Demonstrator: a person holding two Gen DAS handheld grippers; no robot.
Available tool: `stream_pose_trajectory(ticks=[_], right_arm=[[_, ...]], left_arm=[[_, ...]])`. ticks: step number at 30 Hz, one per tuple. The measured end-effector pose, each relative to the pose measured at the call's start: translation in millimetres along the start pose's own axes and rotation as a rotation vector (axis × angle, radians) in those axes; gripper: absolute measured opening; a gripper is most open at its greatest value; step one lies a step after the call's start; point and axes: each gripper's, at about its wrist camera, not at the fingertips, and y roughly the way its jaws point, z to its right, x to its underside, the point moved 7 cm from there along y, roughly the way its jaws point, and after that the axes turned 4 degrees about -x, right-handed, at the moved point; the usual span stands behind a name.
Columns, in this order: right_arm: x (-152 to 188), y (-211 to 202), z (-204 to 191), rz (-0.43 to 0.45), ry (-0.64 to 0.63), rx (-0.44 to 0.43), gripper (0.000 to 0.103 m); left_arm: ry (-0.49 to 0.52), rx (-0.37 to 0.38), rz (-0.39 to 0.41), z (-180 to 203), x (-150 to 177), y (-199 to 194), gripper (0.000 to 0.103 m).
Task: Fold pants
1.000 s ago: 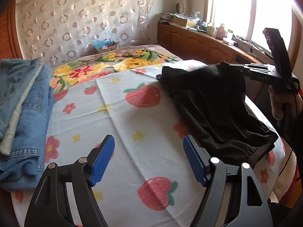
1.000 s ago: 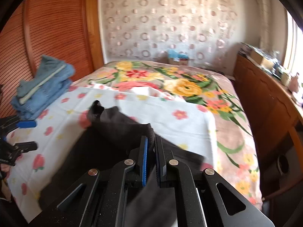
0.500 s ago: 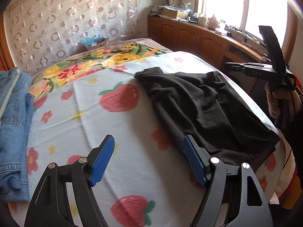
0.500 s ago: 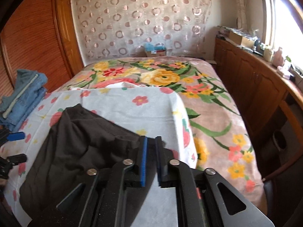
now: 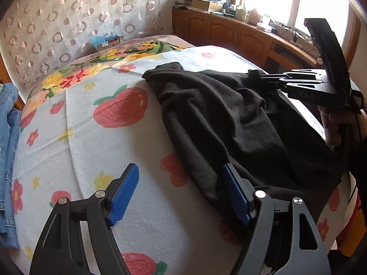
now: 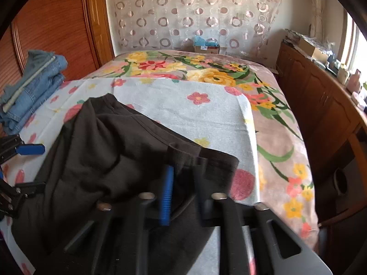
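- Two grippers work the pants [image 5: 229,119]: the left gripper [image 5: 179,171] is held with fingers [image 5: 123,194] wide and empty, while the right gripper [image 6: 183,174] is closing on cloth.
- The pants' near edge should be pinched fully.

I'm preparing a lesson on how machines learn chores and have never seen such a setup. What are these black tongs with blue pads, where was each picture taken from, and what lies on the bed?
No robot here: a person works two hand-held grippers, each with two fingers and a camera looking along them. One picture comes from the left gripper, the other from the right gripper. On the strawberry-print sheet lie black pants, crumpled, with folded jeans stacked at the side. The left gripper is open and empty beside the pants. The right one's jaws are closing at the pants' edge; blur hides whether cloth is pinched.
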Motion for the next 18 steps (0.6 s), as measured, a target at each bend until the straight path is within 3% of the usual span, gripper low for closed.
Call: stream_pose_trajectory(ticks=[5, 11, 13, 18], right_arm=[[-10, -19, 18, 0.067, 0.031, 0.046, 0.004], [-5, -22, 46, 0.044, 0.096, 0.108, 0.004], [-5, -21, 47, 0.033, 0.103, 0.148, 0.013], [-7, -33, 32, 0.067, 0.135, 0.103, 0.016]], left_arm=[[0.0, 0.003, 0.01, 2, 1, 0, 0.076], [0.003, 0.005, 0.023, 1, 2, -1, 0.076], [0.003, 0.004, 0.025, 2, 2, -2, 0.076], [-0.008, -0.002, 0.015, 1, 2, -2, 0.076]])
